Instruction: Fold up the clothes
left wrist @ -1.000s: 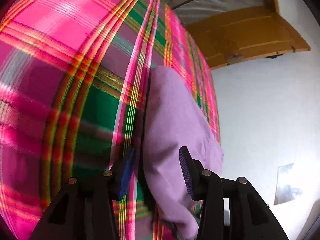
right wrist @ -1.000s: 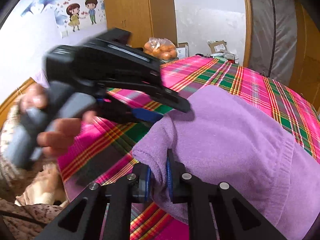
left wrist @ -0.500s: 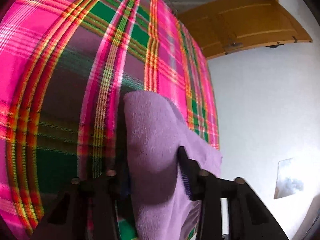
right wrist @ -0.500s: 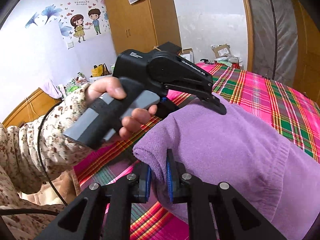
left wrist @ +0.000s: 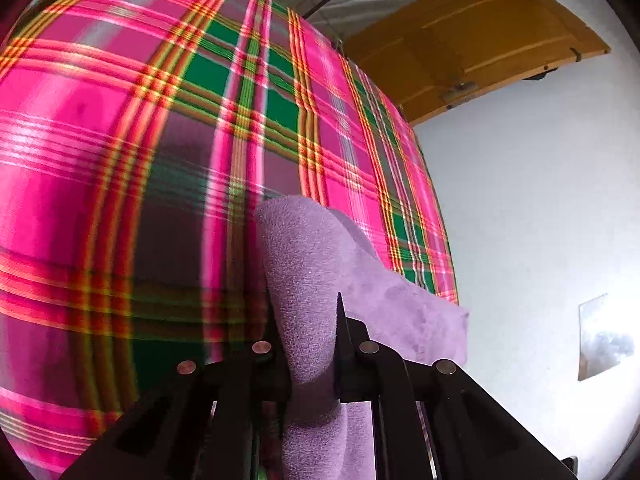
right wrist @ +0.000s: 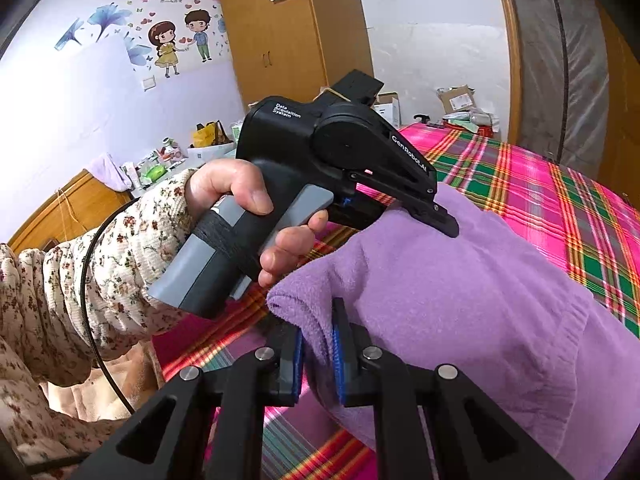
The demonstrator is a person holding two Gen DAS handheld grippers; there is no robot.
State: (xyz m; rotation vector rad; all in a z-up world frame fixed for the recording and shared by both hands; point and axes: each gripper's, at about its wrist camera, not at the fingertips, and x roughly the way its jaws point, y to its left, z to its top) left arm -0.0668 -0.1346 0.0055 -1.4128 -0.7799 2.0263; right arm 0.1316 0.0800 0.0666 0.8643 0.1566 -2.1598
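Fingers (right wrist: 339, 344) on purple garment (right wrist: 460, 300), plaid bedspread (left wrist: 120, 140), wood wardrobe (right wrist: 280, 32)

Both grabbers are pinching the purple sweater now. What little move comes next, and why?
Probably lift both together and carry that edge across to make a fold. The left gripper, whose jaws have just been closing, and the right gripper each pinch the sweater along one edge, and most of it lies on the plaid bedspread.

Both wrist views look close, slanting down over the purple garment (left wrist: 312, 280) on the plaid bedspread (right wrist: 560, 200).
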